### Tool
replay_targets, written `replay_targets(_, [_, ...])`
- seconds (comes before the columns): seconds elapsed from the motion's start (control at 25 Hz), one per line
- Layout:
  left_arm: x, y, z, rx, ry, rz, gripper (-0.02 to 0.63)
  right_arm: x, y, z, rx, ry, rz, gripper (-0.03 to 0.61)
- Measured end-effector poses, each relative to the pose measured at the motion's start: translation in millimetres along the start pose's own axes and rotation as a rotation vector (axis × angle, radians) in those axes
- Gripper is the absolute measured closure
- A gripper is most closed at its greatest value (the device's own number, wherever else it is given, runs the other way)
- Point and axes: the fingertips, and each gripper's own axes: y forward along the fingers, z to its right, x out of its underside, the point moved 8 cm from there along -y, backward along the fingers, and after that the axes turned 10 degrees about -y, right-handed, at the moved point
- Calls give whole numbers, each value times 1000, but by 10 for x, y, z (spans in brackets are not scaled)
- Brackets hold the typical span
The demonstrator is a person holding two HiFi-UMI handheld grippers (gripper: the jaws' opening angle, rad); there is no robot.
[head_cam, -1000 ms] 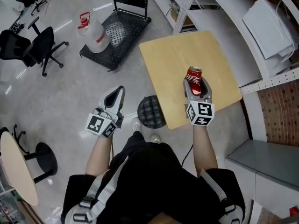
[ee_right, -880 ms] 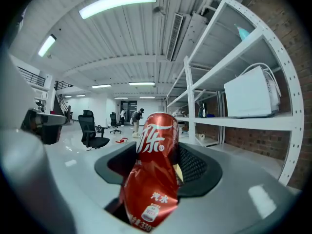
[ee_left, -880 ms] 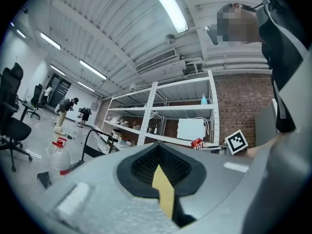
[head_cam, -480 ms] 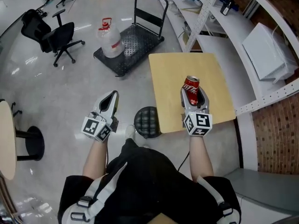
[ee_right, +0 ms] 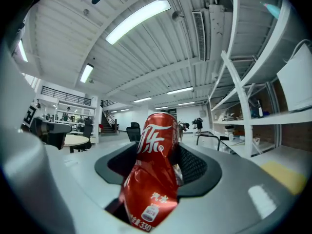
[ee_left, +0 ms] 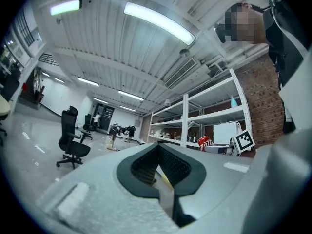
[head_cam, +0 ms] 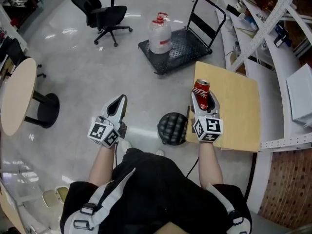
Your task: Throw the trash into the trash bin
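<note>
- The one can (head_cam: pixel 201 92) stayed clamped in the right gripper (head_cam: pixel 204 99), right of centre; the left gripper (head_cam: pixel 120 103) was pinched shut on nothing. Two grippers in all.
- The view had swung round, bringing the one bin (head_cam: pixel 171 128) to lower centre, just left of the can. I judged the drop was close.
- Farther up: one square table (head_cam: pixel 234 106), one cart (head_cam: pixel 190 48), one jug (head_cam: pixel 160 35).

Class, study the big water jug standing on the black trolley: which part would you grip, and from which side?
Grip the red carry handle at the neck of the water jug, coming from above. The jug stands upright on the trolley, and its wide, rounded body looks too broad to clamp.
</note>
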Motion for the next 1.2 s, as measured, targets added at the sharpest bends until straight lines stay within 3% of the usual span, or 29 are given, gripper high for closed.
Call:
replay_targets(0.36, [-575,-1143,-762,-244,71,143,614,-493,876,-1211,-242,-40,92,307])
replay_targets(0.76, [-1032,-3064,-1602,-603,123,279,614,-824,1550,-3473,-611,-82,144,307])
replay_targets(1.2, [-1335,-5181,-1802,-952,184,405,614,-1175,1593,-6021,-988,-65,219,308])
